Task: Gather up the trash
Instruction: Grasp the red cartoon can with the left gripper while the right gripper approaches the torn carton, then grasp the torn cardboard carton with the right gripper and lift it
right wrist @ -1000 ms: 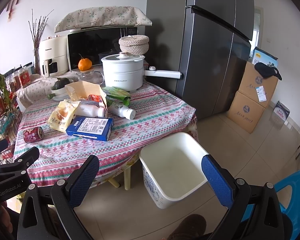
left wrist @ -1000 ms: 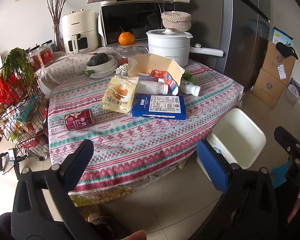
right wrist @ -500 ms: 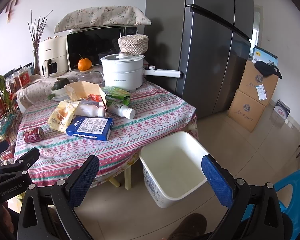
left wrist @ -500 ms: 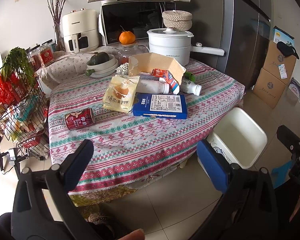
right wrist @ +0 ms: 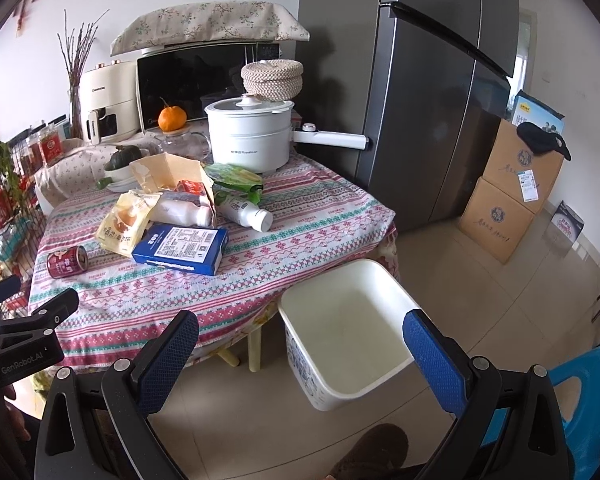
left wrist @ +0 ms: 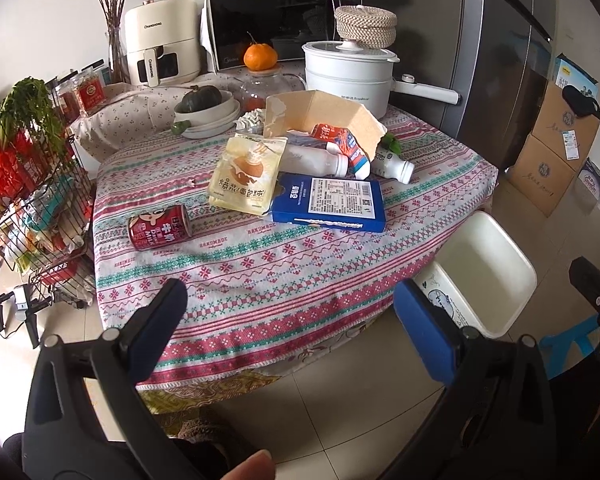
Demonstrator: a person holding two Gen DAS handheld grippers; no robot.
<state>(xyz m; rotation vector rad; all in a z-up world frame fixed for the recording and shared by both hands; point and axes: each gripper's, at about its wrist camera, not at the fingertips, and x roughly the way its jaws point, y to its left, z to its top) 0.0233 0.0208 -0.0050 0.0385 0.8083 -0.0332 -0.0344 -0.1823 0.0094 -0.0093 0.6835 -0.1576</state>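
Observation:
Trash lies on the patterned tablecloth (left wrist: 260,280): a red can (left wrist: 159,227) on its side, a yellow snack bag (left wrist: 246,176), a blue box (left wrist: 332,202), two white bottles (left wrist: 316,160) (left wrist: 392,166), a red carton (left wrist: 342,142) and torn cardboard (left wrist: 324,114). The can (right wrist: 67,261), bag (right wrist: 126,220) and blue box (right wrist: 180,245) also show in the right wrist view. An empty white bin (right wrist: 346,330) stands on the floor by the table's right side. My left gripper (left wrist: 290,312) is open and empty, short of the table's front edge. My right gripper (right wrist: 300,340) is open and empty above the floor near the bin.
A white pot (right wrist: 250,136), microwave (right wrist: 196,76), air fryer (left wrist: 162,50) and a bowl with a squash (left wrist: 204,104) stand at the back of the table. A wire rack (left wrist: 24,184) is left, a fridge (right wrist: 420,80) and cardboard boxes (right wrist: 512,192) right. A blue stool (right wrist: 580,380) is near.
Both grippers have crept slightly toward the table. Both remain open and nothing on the table has moved.

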